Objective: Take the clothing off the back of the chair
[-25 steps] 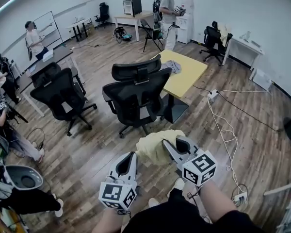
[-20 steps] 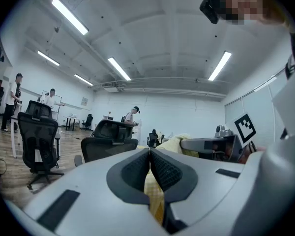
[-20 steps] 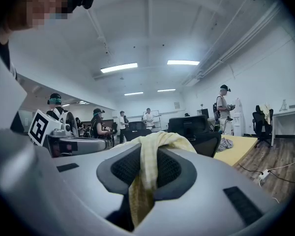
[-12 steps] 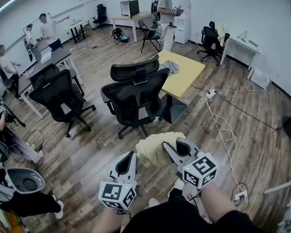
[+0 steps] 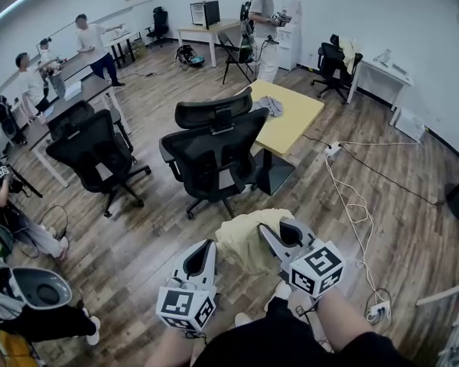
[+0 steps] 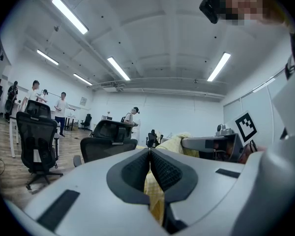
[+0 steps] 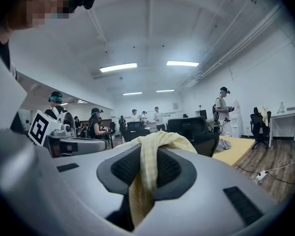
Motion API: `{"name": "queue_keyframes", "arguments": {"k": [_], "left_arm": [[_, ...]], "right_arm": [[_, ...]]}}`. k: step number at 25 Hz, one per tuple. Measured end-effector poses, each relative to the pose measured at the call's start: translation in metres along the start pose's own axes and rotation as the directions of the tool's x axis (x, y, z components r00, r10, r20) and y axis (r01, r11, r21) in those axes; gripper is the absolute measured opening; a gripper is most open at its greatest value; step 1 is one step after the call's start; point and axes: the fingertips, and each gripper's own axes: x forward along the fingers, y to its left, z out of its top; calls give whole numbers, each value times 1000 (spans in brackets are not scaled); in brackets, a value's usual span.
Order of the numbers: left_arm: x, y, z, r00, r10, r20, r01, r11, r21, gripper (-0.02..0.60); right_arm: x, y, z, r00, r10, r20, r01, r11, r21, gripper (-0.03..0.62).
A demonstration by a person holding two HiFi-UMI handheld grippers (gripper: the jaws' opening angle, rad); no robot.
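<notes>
**Yellow clothing's clear of the chair, dangling from the right tongs**

The pale yellow clothing (image 5: 243, 241) hangs bunched up at 6 o'clock from the black chair (image 5: 214, 147), well apart from its backrest. The right tongs (image 5: 268, 232) are pinched narrow on a fold at the cloth's 3 o'clock edge. The left tongs (image 5: 208, 245) sit closed at its 9 o'clock side, pads together and the cloth just past them. It looks light, thin and floppy, not slippery. I'd reckon a second pinch on the loose edge would keep it from trailing.
</notes>
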Motion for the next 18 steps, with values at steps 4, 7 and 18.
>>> {"name": "queue_keyframes", "arguments": {"k": [4, 7, 18], "left_arm": [[-1, -1, -2, 1000, -3, -1, 3, 1000, -1, 18], [-1, 0, -2, 1000, -3, 0, 3, 1000, -2, 18], [-7, -7, -2, 1000, 2, 2, -2, 1000, -5, 18]], "right_arm": [[-1, 1, -1, 1000, 0, 3, 0, 1000, 2, 78], [0, 1, 0, 1000, -4, 4, 4, 1000, 1, 78], [-9, 1, 1, 1000, -13, 4, 13, 1000, 10, 78]]}}
